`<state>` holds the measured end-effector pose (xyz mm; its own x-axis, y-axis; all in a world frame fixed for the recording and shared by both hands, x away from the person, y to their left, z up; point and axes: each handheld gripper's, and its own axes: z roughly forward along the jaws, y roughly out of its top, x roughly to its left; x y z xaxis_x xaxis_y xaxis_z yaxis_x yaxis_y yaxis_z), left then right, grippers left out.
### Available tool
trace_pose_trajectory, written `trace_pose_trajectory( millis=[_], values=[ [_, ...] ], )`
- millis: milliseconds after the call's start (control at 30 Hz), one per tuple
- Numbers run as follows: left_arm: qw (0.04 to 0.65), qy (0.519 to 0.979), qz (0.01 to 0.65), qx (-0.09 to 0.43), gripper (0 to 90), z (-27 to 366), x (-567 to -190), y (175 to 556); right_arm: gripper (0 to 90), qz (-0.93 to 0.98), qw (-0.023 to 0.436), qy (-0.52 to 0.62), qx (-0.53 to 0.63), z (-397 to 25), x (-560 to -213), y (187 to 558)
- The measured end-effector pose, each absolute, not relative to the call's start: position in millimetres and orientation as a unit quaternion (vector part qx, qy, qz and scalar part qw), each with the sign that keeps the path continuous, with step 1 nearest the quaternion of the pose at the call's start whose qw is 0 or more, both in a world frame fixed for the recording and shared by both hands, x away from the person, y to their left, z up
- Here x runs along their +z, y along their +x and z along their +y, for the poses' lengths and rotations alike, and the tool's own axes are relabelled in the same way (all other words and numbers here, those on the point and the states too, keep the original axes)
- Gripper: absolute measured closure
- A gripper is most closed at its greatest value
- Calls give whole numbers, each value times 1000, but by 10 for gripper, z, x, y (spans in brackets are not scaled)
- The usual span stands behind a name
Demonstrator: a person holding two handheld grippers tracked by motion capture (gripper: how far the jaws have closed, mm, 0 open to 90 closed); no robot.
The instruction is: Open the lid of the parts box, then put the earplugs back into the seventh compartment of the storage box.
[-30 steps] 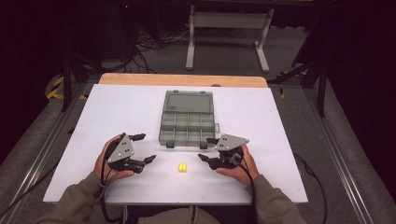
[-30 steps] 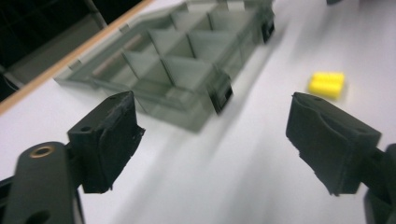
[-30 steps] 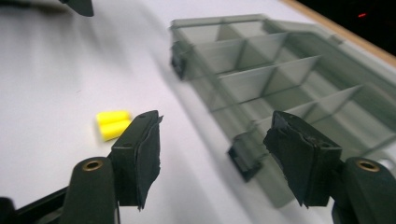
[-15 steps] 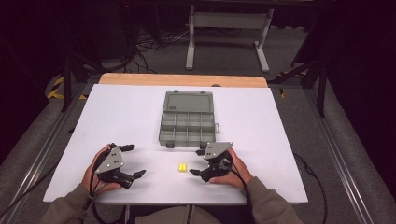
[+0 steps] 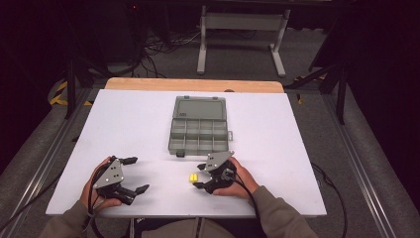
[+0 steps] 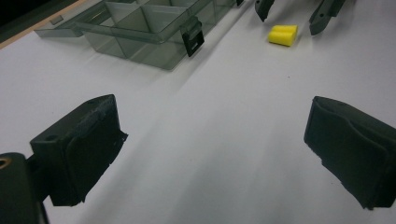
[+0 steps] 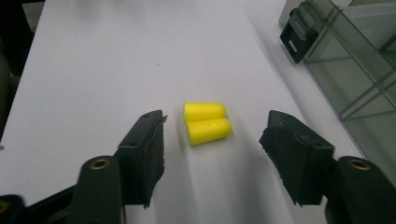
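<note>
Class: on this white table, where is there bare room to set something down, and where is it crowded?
Bare patches: left and right of the open compartment box, out to the table edges. It is crowded along the near edge: the right gripper, jaws open, stands at the yellow earplugs, with the open left gripper nearby.

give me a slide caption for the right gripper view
Open hand-held gripper poised around two yellow foam earplugs on a white table, beside a clear plastic compartment box.

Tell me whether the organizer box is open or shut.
Open: the organizer box has its lid laid back flat on the table, its compartments exposed.
</note>
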<state>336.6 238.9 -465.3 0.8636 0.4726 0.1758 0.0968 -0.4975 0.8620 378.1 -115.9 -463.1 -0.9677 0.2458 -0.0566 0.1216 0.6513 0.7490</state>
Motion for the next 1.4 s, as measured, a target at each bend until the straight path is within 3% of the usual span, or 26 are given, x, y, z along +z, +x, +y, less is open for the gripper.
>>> trace_pose_trajectory(
  millis=[400,567,1000,1400],
  values=[
    [471,841,173,200,51,2425,-4650,3361,545,911,58,71,403,-1097,-4639,3855],
    [473,840,173,201,52,2418,-4647,3366,663,912,51,56,404,-1100,-4640,3849],
    [471,842,172,198,55,2401,-4650,3383,701,909,54,56,410,-1148,-4623,3816],
    [472,842,173,198,55,2404,-4650,3392,707,900,82,59,424,-1287,-4472,3762]
  ],
)
